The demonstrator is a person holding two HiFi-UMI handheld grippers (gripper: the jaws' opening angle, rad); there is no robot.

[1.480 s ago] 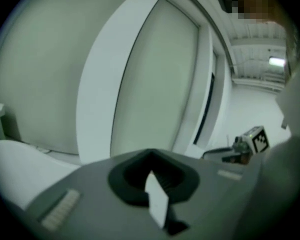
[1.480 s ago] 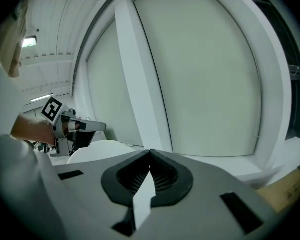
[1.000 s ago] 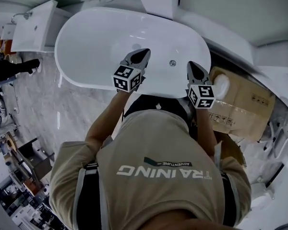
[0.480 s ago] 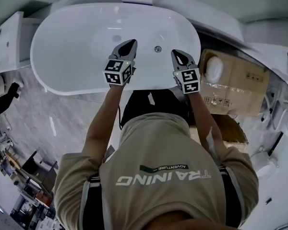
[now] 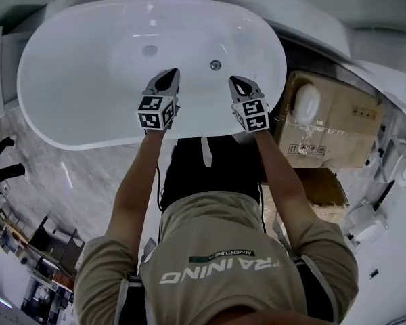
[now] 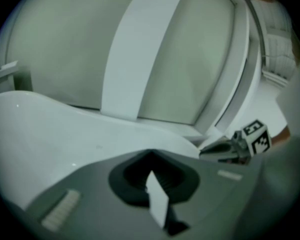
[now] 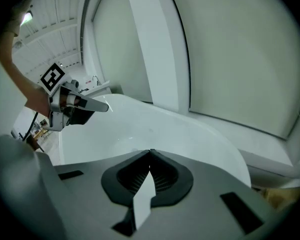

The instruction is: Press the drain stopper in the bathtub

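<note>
Grey marbled floor [image 5: 54, 175] and pale walls surround a white bathtub [image 5: 68, 87], with cardboard boxes [image 5: 335, 127] near its right end. A person leans over the near rim and holds the left gripper [image 5: 169, 73] and the right gripper [image 5: 234, 80] out over the basin. Each has its jaws pressed together on nothing.

On the tub's inner surface, beyond the grippers and nearer the right one, sits the drain stopper [image 5: 215, 64]. I take it to be the small chrome disc (a paler round mark nearer the middle could be it instead). It is probably rigid, smooth metal, slippery and sprung to click down. It wants no grasp, only a square push on its centre with closed tips, which might skid off an edge.

Counted: one bathtub, two boxes, two grippers, one stopper.
</note>
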